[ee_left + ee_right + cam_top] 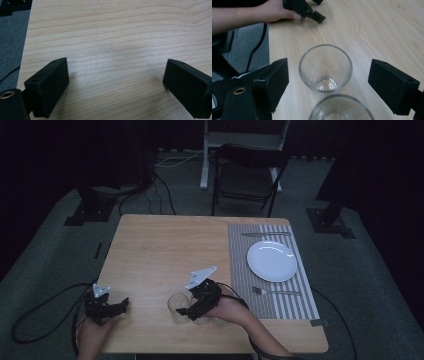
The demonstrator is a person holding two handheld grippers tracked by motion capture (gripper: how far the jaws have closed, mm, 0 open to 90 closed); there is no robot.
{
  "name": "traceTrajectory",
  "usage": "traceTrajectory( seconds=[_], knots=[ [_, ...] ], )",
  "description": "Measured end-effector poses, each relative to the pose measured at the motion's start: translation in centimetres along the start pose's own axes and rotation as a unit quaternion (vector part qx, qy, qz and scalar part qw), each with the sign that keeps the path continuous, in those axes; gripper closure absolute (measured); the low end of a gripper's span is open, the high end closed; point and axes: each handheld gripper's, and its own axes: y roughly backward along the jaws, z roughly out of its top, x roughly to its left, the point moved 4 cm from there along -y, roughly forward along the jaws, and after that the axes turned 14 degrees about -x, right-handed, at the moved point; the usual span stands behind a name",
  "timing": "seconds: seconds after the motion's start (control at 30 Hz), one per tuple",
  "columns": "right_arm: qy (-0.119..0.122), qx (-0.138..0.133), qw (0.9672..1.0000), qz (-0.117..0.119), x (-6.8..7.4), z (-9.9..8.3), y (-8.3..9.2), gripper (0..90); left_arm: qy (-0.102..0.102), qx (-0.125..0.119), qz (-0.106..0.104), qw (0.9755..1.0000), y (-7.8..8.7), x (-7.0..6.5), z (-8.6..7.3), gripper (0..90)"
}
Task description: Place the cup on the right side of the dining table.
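Right tool (328, 82) stands open, its two black jaws set wide on either side of a clear glass (325, 67) in the right gripper view. That glass stands upright on the desk (374, 30) between the jaws; neither jaw touches it. A second glass (340, 108) shows its rim at the bottom centre of that frame, just beside the first. In the high view the right tool (186, 311) sits low centre, with the first glass (178, 307) at its tips.

Left tool (115, 82) is also open, jaws well apart over bare wood grain of the desk (120, 37). In the high view the left tool (122, 304) lies at the lower left of the frame, close to the desk's left edge, held by the left hand (92, 335).

At the right of the high view a striped placemat (240, 270) carries a white plate (272, 261), with a knife (265, 234) above it in the frame and a fork (275, 291) below it. A dark chair (247, 175) stands beyond the desk at upper centre.
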Motion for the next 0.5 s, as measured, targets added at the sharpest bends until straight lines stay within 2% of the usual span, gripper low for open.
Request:
traceTrajectory(
  seconds=[0.27, 0.5],
  knots=[
    [0.010, 0.043, 0.9990, 0.009, 0.2, 0.1, -1.8, 16.5, 0.000, 0.000, 0.000, 1.0000, 0.0, 0.0, 0.0, 7.0],
    [0.016, 0.064, 0.9978, 0.005, 0.2, 0.0, -2.7, 16.5, 0.000, 0.000, 0.000, 1.0000, 0.0, 0.0, 0.0, 6.9]
  ],
)
